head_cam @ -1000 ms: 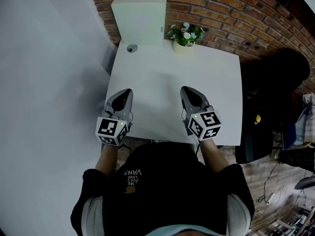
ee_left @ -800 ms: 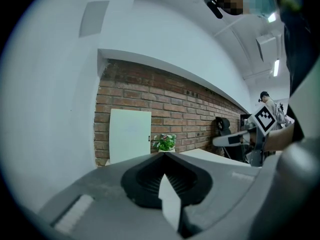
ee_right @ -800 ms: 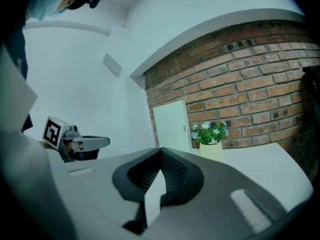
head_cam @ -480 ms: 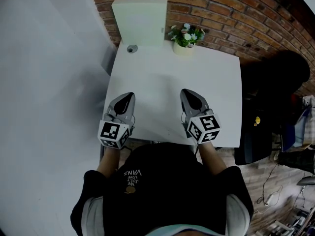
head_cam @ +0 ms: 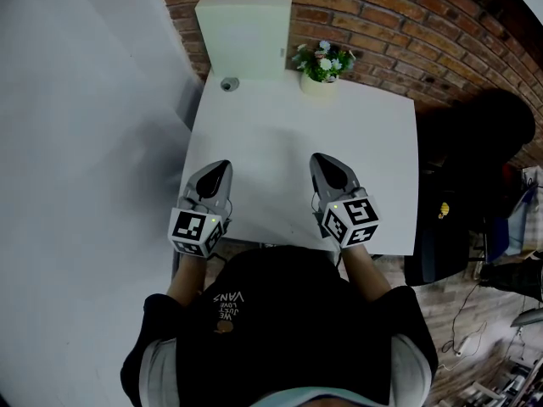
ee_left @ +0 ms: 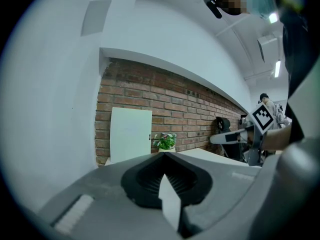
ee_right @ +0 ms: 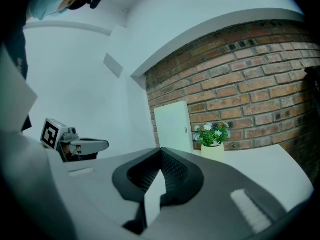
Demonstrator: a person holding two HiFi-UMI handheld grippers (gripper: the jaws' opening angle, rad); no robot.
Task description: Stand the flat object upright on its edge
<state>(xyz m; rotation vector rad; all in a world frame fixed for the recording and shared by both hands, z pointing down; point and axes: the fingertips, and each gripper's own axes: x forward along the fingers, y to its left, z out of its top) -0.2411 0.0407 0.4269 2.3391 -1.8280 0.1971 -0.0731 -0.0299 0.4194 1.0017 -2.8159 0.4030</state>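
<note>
Jaws pressed together on nothing, the left tool (head_cam: 222, 167) is held over the near edge of the white table (head_cam: 280, 134). At the far left, the flat white board (head_cam: 243, 36) stands upright against the brick wall (head_cam: 399, 32). A small round grey thing (head_cam: 227, 83) lies at its foot and a flower pot (head_cam: 321, 64) stands just beside. The right tool (head_cam: 325, 161) is likewise closed and empty. Since the board seems merely propped, a careless nudge near its top could tip it forward onto the pot.
</note>
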